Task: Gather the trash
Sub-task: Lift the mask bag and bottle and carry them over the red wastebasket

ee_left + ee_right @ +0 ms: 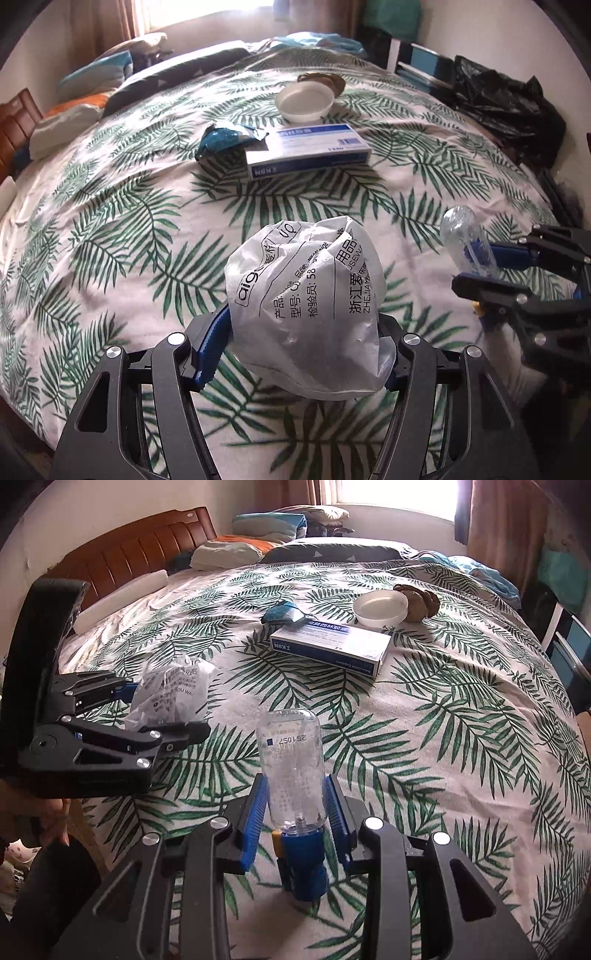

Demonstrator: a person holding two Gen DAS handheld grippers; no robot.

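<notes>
My left gripper [303, 343] is shut on a crumpled white plastic bag [306, 302] with printed text, held above the leaf-print bedspread [122, 229]; both show at the left of the right wrist view, the gripper [166, 709] and the bag [170, 694]. My right gripper [295, 808] is shut on a clear plastic bottle [291, 768] with a blue cap, also seen at the right of the left wrist view [469, 240]. Farther on the bed lie a blue-white box [306, 151] [332, 646], a blue wrapper [221, 138] [282, 613], a white bowl [304, 101] [380, 607] and a brown object [417, 602].
A black trash bag [506, 107] sits off the bed's right side. Pillows [332, 552] and folded bedding lie by the wooden headboard [129, 554]. A chair frame [413, 62] stands beyond the far right corner.
</notes>
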